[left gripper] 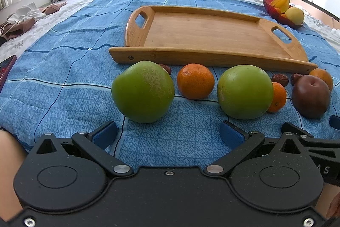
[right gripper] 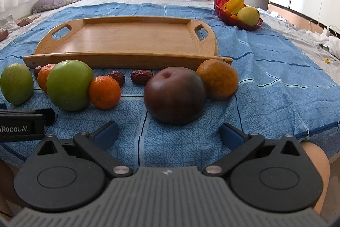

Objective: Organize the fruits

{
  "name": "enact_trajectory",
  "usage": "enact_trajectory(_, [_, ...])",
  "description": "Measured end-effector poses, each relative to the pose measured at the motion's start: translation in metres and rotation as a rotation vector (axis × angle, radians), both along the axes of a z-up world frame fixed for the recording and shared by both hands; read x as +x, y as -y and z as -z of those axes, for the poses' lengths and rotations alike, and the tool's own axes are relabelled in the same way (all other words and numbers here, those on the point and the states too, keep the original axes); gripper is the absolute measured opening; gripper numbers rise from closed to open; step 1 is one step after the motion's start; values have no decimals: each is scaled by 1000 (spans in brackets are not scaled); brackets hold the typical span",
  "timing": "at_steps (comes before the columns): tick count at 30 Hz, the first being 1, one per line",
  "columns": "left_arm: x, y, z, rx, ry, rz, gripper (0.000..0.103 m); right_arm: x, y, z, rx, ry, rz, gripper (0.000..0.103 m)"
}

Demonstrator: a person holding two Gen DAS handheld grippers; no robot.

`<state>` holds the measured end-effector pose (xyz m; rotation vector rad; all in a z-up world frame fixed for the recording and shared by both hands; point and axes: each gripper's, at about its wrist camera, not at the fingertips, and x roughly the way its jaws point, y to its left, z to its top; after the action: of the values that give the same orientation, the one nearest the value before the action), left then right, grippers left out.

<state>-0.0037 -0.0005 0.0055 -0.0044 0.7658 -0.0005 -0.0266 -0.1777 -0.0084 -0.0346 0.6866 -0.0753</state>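
Left wrist view: the left gripper (left gripper: pixel 167 135) hovers low over the blue bedspread (left gripper: pixel 63 69), its blue-padded fingers (left gripper: pixel 105 134) spread wide with nothing between them. Just ahead sits a green fruit (left gripper: pixel 142 92), a little left of the gap, with a second green fruit (left gripper: pixel 244 92) to its right and a mandarin (left gripper: pixel 195 81) between them, slightly farther back. A smaller mandarin (left gripper: pixel 278 97) touches the second green fruit, and a dark plum (left gripper: pixel 311 96) lies beyond it. A dried date (left gripper: pixel 280 79) rests near the edge of the wooden tray (left gripper: pixel 204 35), which holds nothing. A red bowl (left gripper: pixel 274 9) of fruit stands far right, well apart.

Right wrist view: the right gripper (right gripper: pixel 169 135) also hangs with its jaws wide apart, gripping nothing. The dark plum (right gripper: pixel 175 95) sits straight ahead, close to the open gap, with a dull orange (right gripper: pixel 217 79) touching it behind on the right. Two dried dates (right gripper: pixel 141 76) lie in front of the tray (right gripper: pixel 131 39). To the left are the small mandarin (right gripper: pixel 104 92) and a green fruit (right gripper: pixel 69 85), touching. Part of the left gripper shows at the left edge
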Motion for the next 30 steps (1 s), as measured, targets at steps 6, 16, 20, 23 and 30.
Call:
enact_trajectory(6, [0, -1, -2, -9, 0, 5, 103, -1, 4, -1, 12, 8, -19, 103])
enact_trajectory(16, [-13, -18, -20, -37, 128, -26, 97, -9, 17, -13, 86, 70, 13, 82])
enact_trajectory(20, [-13, -21, -21, 8, 199, -50, 97, -11, 25, -19, 116, 118, 43, 75])
enact_trajectory(23, [-5, -25, -19, -11, 175, -52, 97, -10, 26, -22, 114, 147, 40, 74])
enact_trajectory(30, [4, -27, -14, -33, 155, -42, 97, -1, 20, -23, 69, 162, 18, 70])
